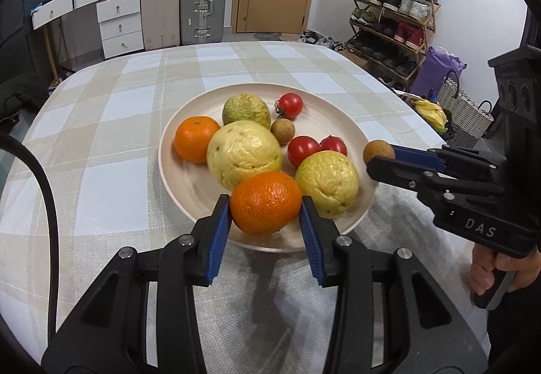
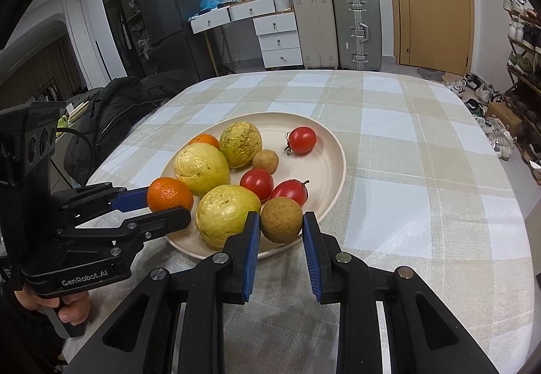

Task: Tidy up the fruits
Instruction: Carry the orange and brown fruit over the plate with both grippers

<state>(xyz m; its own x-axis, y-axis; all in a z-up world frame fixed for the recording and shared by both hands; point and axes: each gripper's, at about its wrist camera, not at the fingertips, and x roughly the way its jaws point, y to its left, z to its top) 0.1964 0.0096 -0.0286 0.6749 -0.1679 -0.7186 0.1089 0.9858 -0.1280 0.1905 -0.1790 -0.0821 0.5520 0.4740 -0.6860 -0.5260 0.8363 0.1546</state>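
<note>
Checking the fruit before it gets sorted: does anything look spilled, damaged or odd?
Nothing is spilled; all loose fruit sits on the plate. The three yellow-green fruits, like the middle one, have wrinkled, speckled skin, possibly overripe. The tomatoes and oranges look sound.
</note>
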